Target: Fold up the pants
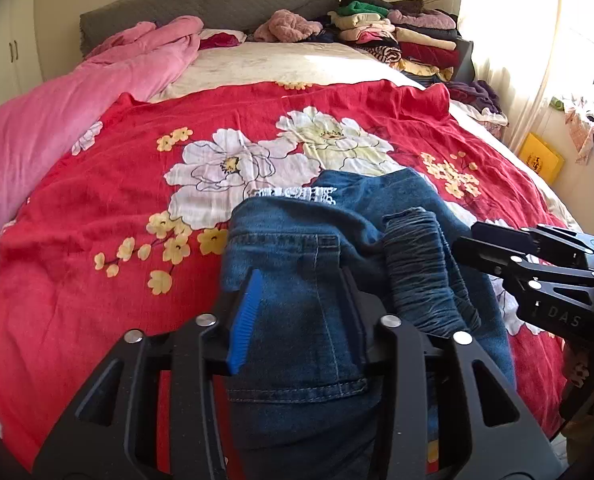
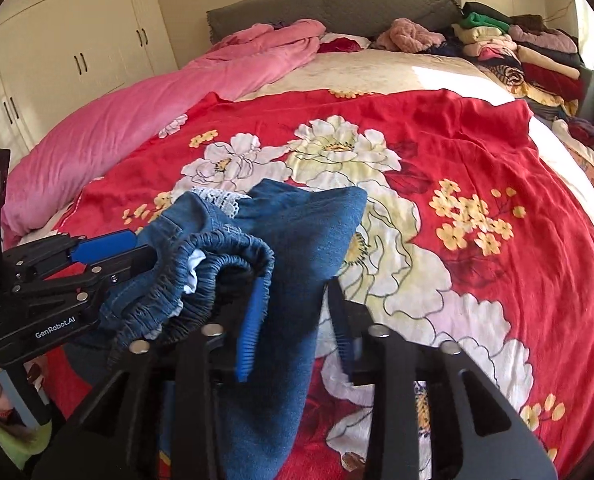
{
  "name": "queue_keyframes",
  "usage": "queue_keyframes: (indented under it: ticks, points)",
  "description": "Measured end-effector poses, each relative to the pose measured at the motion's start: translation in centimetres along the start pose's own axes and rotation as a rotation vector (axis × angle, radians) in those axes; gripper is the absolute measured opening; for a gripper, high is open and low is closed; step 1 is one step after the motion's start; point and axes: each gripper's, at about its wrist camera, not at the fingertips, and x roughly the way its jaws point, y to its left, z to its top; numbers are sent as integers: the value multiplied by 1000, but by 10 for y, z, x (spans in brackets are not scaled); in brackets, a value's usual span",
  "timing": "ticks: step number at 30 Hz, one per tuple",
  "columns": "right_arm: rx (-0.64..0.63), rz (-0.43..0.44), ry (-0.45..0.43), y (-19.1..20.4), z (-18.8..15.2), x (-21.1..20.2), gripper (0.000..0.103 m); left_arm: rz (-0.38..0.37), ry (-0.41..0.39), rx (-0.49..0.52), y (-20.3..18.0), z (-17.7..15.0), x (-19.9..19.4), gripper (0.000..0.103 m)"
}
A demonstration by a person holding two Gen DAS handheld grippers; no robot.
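Note:
Blue denim pants (image 1: 297, 264) with an elastic waistband (image 1: 425, 264) and white lace trim hang bunched over the near edge of a red floral bedspread (image 1: 137, 200). My left gripper (image 1: 301, 304) has its jaws spread wide with the pants fabric lying between them. My right gripper (image 2: 297, 312) also has its jaws apart, with a fold of the pants (image 2: 289, 248) draped between the pads. The right gripper shows at the right of the left wrist view (image 1: 497, 248). The left gripper shows at the left of the right wrist view (image 2: 113, 252), at the waistband (image 2: 217, 268).
A pink quilt (image 1: 97, 92) lies along the bed's left side. Stacks of folded clothes (image 1: 397, 36) sit at the far right by the grey headboard (image 1: 217, 0). White wardrobes (image 2: 69, 48) stand at left. A yellow box (image 1: 541, 160) lies on the floor at right.

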Motion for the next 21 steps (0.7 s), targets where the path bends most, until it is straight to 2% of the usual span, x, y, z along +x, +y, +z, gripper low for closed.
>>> queue_keyframes:
  ticks: [6,13,16,21]
  points:
    - [-1,-17,17,0,-6,3,53,7,6,-16,5,-5,0,44]
    - [30,-12,35,-5,-10,6,67,1,18,-69,22,-12,0,63]
    - [68,11,62,-11,-13,10,68,-39,49,-114,30,-18,4,67]
    - [105,52,96,-12,-19,18,68,-121,109,-185,33,-32,14,68]
